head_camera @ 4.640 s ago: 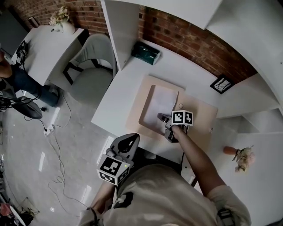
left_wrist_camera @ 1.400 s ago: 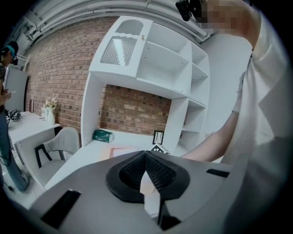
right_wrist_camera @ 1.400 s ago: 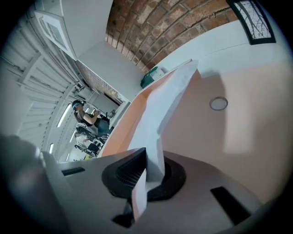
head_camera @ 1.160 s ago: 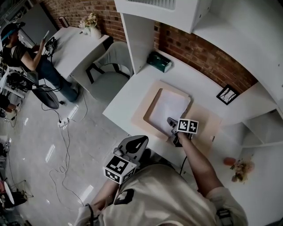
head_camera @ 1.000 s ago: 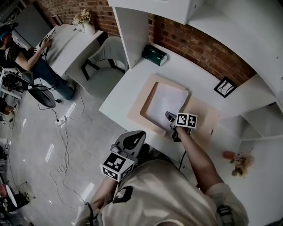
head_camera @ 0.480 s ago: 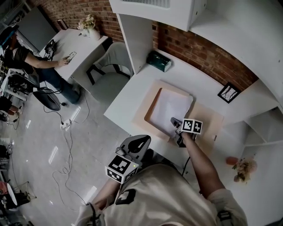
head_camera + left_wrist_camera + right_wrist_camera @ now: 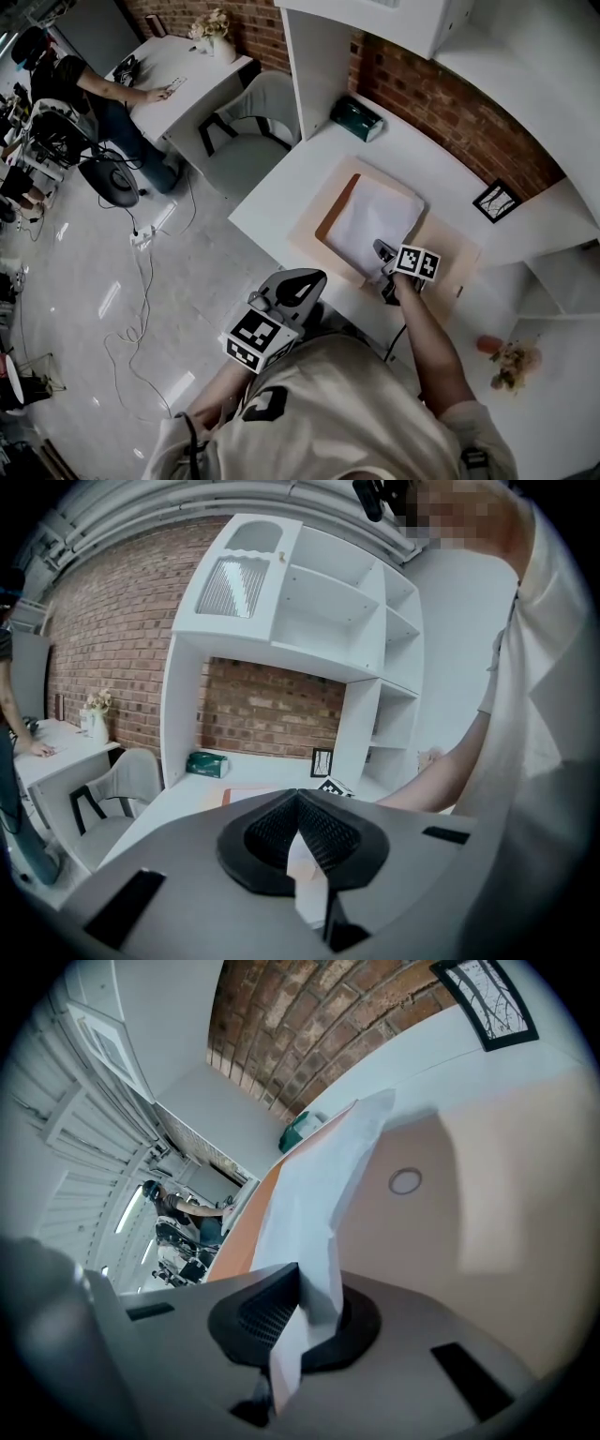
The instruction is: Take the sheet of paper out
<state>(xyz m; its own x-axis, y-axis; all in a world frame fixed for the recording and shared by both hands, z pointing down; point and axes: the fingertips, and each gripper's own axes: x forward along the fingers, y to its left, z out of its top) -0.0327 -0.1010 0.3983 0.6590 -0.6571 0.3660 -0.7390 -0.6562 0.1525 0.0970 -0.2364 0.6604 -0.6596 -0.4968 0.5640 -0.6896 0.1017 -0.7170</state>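
Paper sheet [image 7: 375, 217] lies on the open tan folder [image 7: 448, 255], its near edge curled up & clamped betw. the jaws of the right gripper [image 7: 380, 249] at the folder's front side, while left gripper [image 7: 309, 279], closed & empty, hangs well apart from the folder, front-left of it.

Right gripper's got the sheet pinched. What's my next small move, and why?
Probably draw the right gripper toward yourself, slightly up: its jaws are shut on the lifted near edge of the sheet of paper, while the rest lies on the open folder.
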